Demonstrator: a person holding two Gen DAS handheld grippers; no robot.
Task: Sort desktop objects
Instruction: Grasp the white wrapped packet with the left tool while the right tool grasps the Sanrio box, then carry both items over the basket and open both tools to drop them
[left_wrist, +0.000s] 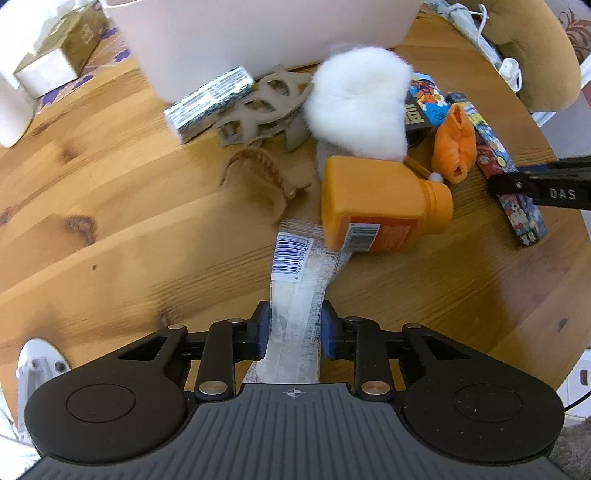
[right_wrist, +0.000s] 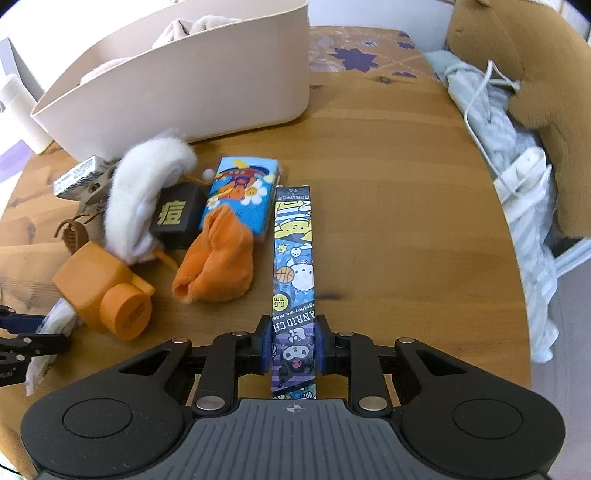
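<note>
My left gripper (left_wrist: 295, 328) is shut on the near end of a clear plastic packet (left_wrist: 299, 280) with a barcode label; its far end lies under an orange bottle (left_wrist: 373, 206) on its side. My right gripper (right_wrist: 293, 343) is shut on the near end of a long cartoon-printed pen box (right_wrist: 293, 266) that lies along the wooden table (right_wrist: 388, 221). In the right wrist view the orange bottle (right_wrist: 107, 288) and the left gripper's fingers (right_wrist: 22, 336) show at the far left. The right gripper's fingers (left_wrist: 543, 181) reach in from the right edge of the left wrist view.
A cream storage bin (right_wrist: 177, 81) holding cloth stands at the back. Around the pile lie a white fluffy item (left_wrist: 358, 103), an orange fabric pouch (right_wrist: 218, 258), a blue cartoon packet (right_wrist: 240, 192), hair claws (left_wrist: 258, 110), a small silver box (left_wrist: 210, 99). A brown plush (right_wrist: 517, 74) sits right.
</note>
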